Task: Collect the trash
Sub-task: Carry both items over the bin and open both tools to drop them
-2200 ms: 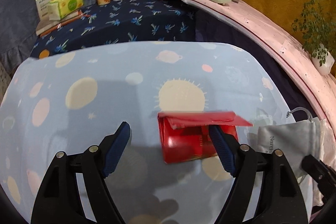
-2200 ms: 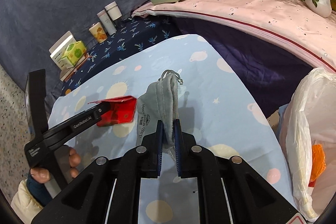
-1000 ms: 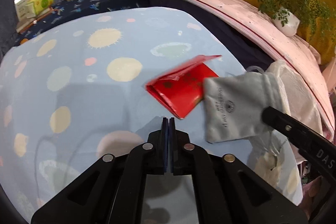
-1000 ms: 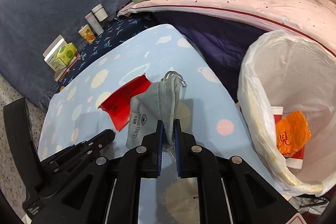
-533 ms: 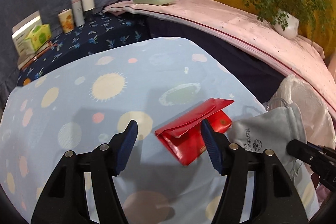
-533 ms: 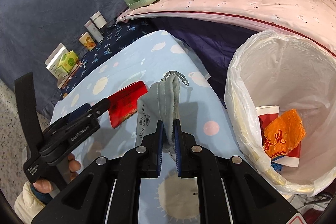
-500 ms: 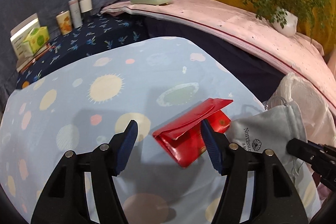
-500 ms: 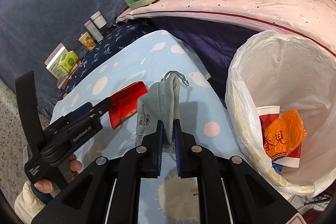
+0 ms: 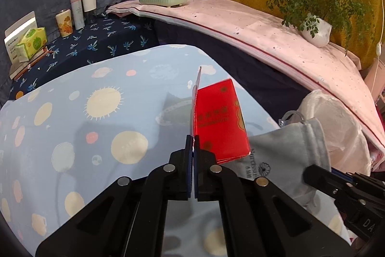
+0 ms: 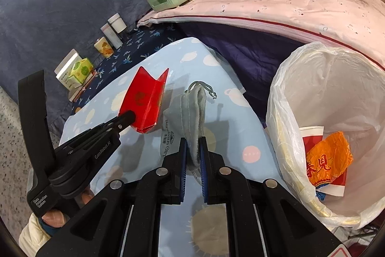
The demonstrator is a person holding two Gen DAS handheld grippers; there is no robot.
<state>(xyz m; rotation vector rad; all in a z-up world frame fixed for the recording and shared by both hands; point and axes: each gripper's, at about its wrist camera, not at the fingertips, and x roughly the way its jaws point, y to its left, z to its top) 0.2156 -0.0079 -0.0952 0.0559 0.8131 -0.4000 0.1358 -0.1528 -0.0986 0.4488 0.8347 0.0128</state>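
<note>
red packet (image 9: 220,124) now lifted, left tongs (image 9: 193,148) clamped, right tongs (image 10: 192,153) pinching pouch (image 10: 190,117)

"GenRobot.AI" on left gripper (image 10: 131,118), "Narcissus Garden" on grey pouch (image 10: 190,117)

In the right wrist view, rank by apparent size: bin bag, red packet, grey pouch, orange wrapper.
1. white bin bag, clearly largest.
2. grey pouch and red packet look alike; the pouch is nearer the camera, so unranked.
3. orange wrapper, smallest, partly hidden.

red packet (image 9: 220,122): glossy paper | pouch (image 9: 286,151): matt cloth | bin bag (image 10: 332,93): thin plastic
</note>
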